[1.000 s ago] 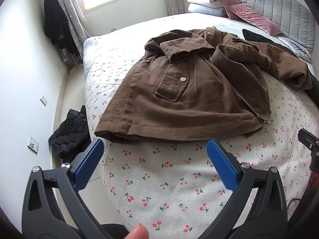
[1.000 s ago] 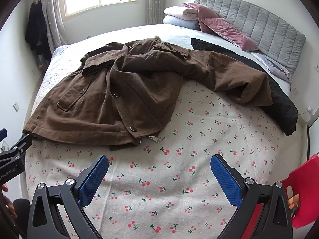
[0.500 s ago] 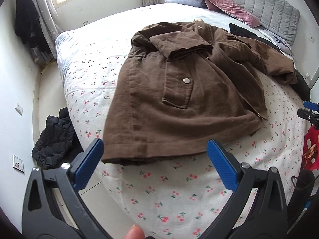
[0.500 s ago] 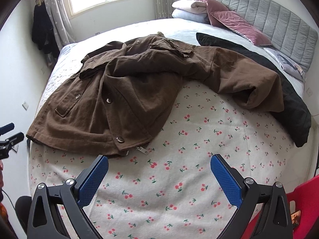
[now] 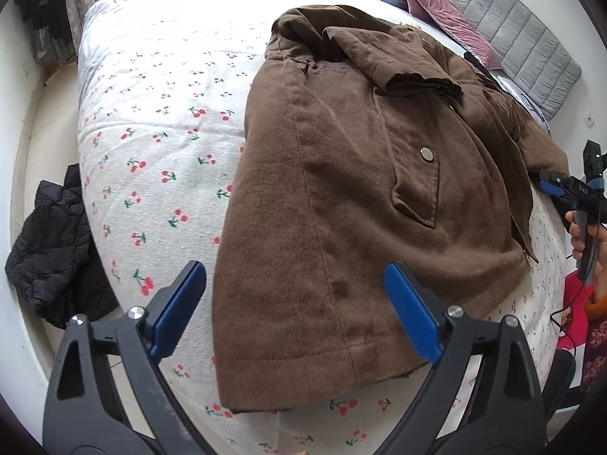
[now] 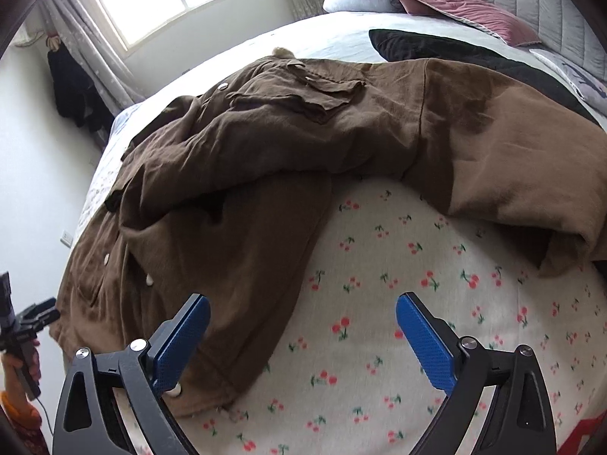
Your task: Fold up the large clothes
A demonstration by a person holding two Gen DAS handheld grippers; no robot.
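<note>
Both grippers have swung in close over the bed since a second ago, and their jaws, wide apart, are starting to close with nothing pinched yet. Between the pads of the left gripper (image 5: 295, 305) lies the near hem corner of the brown coat (image 5: 360, 189); the right gripper (image 6: 302, 331) straddles the coat's front edge where it meets the cherry-print sheet (image 6: 417, 265). Spread unfolded across the bed, one sleeve flung rightward over a black garment (image 6: 474, 49), the coat looks about to be gripped for a first fold.
</note>
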